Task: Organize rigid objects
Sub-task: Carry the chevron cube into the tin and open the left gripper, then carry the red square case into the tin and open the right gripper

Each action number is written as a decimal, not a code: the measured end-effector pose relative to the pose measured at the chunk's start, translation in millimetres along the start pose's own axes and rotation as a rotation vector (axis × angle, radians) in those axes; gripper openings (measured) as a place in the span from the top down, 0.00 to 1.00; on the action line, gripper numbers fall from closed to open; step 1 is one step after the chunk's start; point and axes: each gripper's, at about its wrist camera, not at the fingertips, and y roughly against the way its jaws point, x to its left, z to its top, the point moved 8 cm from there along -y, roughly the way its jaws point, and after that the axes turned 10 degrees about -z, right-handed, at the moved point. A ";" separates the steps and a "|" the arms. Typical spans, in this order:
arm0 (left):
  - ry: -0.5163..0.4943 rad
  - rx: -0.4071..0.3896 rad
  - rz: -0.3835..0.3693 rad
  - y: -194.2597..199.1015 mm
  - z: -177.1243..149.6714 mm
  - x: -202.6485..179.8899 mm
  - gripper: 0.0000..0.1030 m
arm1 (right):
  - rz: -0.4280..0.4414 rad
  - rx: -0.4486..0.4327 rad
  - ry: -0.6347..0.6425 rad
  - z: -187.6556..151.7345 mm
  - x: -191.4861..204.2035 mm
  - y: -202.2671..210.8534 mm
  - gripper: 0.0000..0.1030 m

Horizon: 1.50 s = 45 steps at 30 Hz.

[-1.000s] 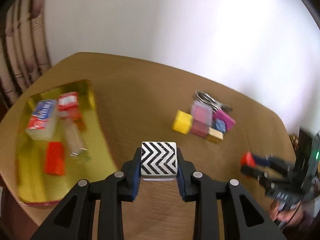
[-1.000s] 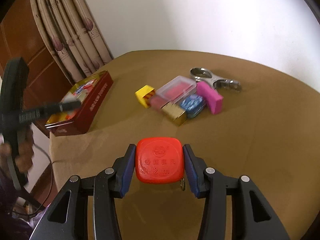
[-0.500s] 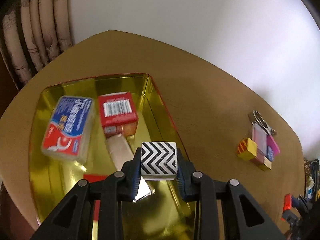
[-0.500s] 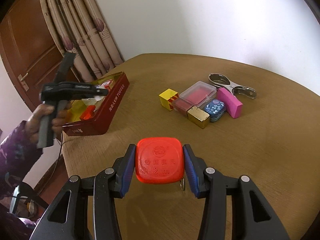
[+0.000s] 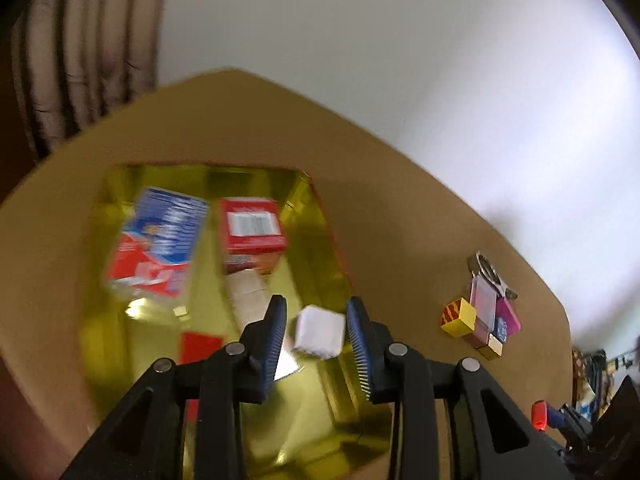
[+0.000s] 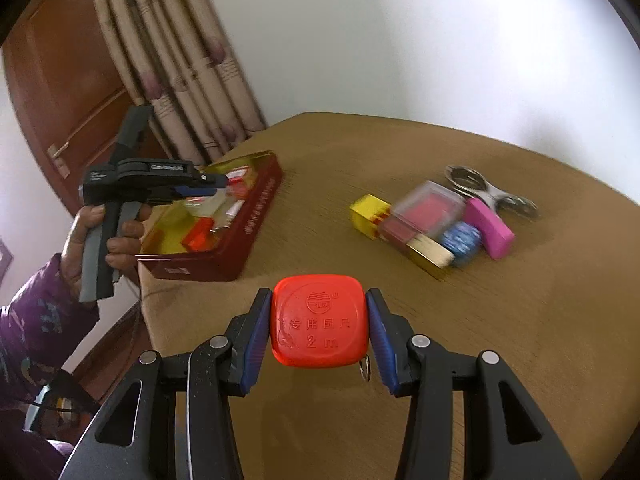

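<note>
Hovering over the gold-lined tin (image 5: 320, 224) with left tongs (image 5: 316, 340) spread wide, nothing gripped. White cube (image 5: 319, 332) between the pads, clear of both, tilted and blurred, apparently dropping toward the tin floor. Inside the tin already: blue-and-red pack (image 5: 160, 240), red barcode box (image 5: 252, 226), a flat red piece (image 5: 200, 346).

Likely trouble from here: cube landing on an edge and bouncing against the near wall or onto the pale piece beneath, since released from above rather than set down. Could also clip the right-hand pad while tumbling and skew sideways. Cannot tell from the blur whether it has touched down.

Right tongs (image 6: 318, 326) closed snugly on the red tape measure (image 6: 319, 320), pads pressed to both flat sides, held above the tabletop (image 6: 520, 340), well apart from the tin. Risk there: rounded plastic casing slipping if the squeeze eases during the carry, or the dangling metal ring (image 6: 365, 368) snagging on the tin rim.

Remaining on the tabletop, clustered and touching: yellow cube (image 6: 366, 210), clear box with red insert (image 6: 424, 208), gold block (image 6: 430, 250), blue tin (image 6: 462, 238), pink block (image 6: 490, 228), metal clip (image 6: 486, 190).
</note>
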 end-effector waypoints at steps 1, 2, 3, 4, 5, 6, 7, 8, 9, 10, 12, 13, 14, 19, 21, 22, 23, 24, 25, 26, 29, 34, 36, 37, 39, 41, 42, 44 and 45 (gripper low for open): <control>-0.001 -0.033 0.040 18.6 -5.3 5.1 0.69 | 0.007 -0.002 0.019 3.8 8.0 -0.9 0.57; -0.001 -0.054 0.079 32.3 -8.5 10.8 0.69 | 0.020 -0.006 0.039 8.9 18.9 -1.9 0.57; -0.004 -0.077 0.126 44.9 -12.7 15.7 0.69 | 0.043 -0.012 0.064 15.8 33.1 -3.1 0.57; -0.016 -0.103 0.177 59.7 -19.7 21.8 0.69 | 0.064 -0.013 0.083 21.0 44.4 -5.3 0.57; -0.031 -0.124 0.236 75.0 -29.2 29.4 0.69 | 0.083 -0.013 0.108 26.7 58.3 -9.1 0.57; -0.036 -0.135 0.277 83.8 -37.0 33.8 0.69 | 0.098 -0.013 0.142 33.0 74.8 -15.2 0.57; -0.038 -0.146 0.314 93.6 -45.6 38.6 0.69 | 0.112 -0.010 0.165 37.5 87.0 -20.8 0.57; -0.035 -0.156 0.342 104.4 -56.2 45.8 0.69 | 0.135 -0.005 0.195 44.4 105.8 -30.2 0.57; -0.029 -0.163 0.363 113.8 -66.8 52.8 0.69 | 0.150 0.002 0.210 48.4 117.3 -36.7 0.57; -0.024 -0.167 0.375 120.0 -72.7 58.7 0.69 | 0.162 0.013 0.225 52.6 128.4 -44.9 0.57; -0.005 -0.183 0.411 132.2 -87.2 71.3 0.69 | 0.185 0.052 0.248 61.1 153.0 -68.3 0.57; 0.007 -0.197 0.425 139.9 -92.9 77.5 0.69 | 0.206 0.069 0.252 65.5 166.2 -80.0 0.57; 0.015 -0.205 0.429 146.4 -94.6 82.0 0.69 | 0.220 0.083 0.254 67.4 173.5 -87.7 0.57; 0.015 -0.283 0.466 164.2 -91.0 91.8 0.69 | 0.191 0.211 0.241 75.4 215.5 -148.5 0.57; 0.009 -0.299 0.465 166.9 -89.8 91.2 0.69 | 0.176 0.241 0.219 77.6 224.8 -166.8 0.57; 0.006 -0.297 0.457 167.2 -89.7 90.7 0.69 | 0.169 0.255 0.205 78.5 227.4 -175.5 0.57; 0.004 -0.295 0.447 168.2 -90.0 90.9 0.69 | 0.157 0.263 0.189 79.0 229.9 -183.2 0.57; 0.007 -0.300 0.441 170.3 -90.2 91.1 0.69 | 0.155 0.273 0.172 79.0 232.3 -191.3 0.57; 0.011 -0.308 0.431 172.5 -89.9 91.5 0.69 | 0.156 0.279 0.160 78.0 232.8 -195.9 0.57; 0.009 -0.310 0.427 172.9 -89.0 91.1 0.69 | 0.157 0.282 0.145 78.5 233.8 -201.2 0.57; 0.006 -0.313 0.432 173.8 -87.0 91.7 0.69 | 0.187 0.289 0.091 80.0 235.6 -211.2 0.56; 0.015 -0.292 0.427 168.4 -86.3 96.1 0.68 | 0.205 0.222 0.063 94.7 234.9 -209.5 0.55; 0.009 -0.273 0.434 165.2 -87.4 97.8 0.68 | 0.229 0.174 0.045 102.2 229.3 -196.1 0.55; 0.006 -0.266 0.433 163.7 -87.5 97.4 0.68 | 0.222 0.144 0.046 104.1 223.3 -185.9 0.54; -0.009 -0.272 0.436 163.8 -87.4 94.9 0.68 | 0.157 0.065 0.065 104.2 197.5 -163.5 0.49; -0.038 -0.284 0.445 165.6 -87.3 89.0 0.68 | 0.075 -0.002 0.083 97.0 162.5 -144.1 0.44; -0.052 -0.288 0.446 166.2 -87.5 85.8 0.68 | 0.005 -0.035 0.092 88.1 136.2 -132.4 0.39; -0.091 -0.292 0.443 166.2 -88.7 75.8 0.68 | -0.136 -0.064 0.086 62.6 82.5 -109.4 0.37; -0.106 -0.291 0.437 165.5 -89.6 70.9 0.68 | -0.183 -0.064 0.076 51.4 62.0 -99.6 0.36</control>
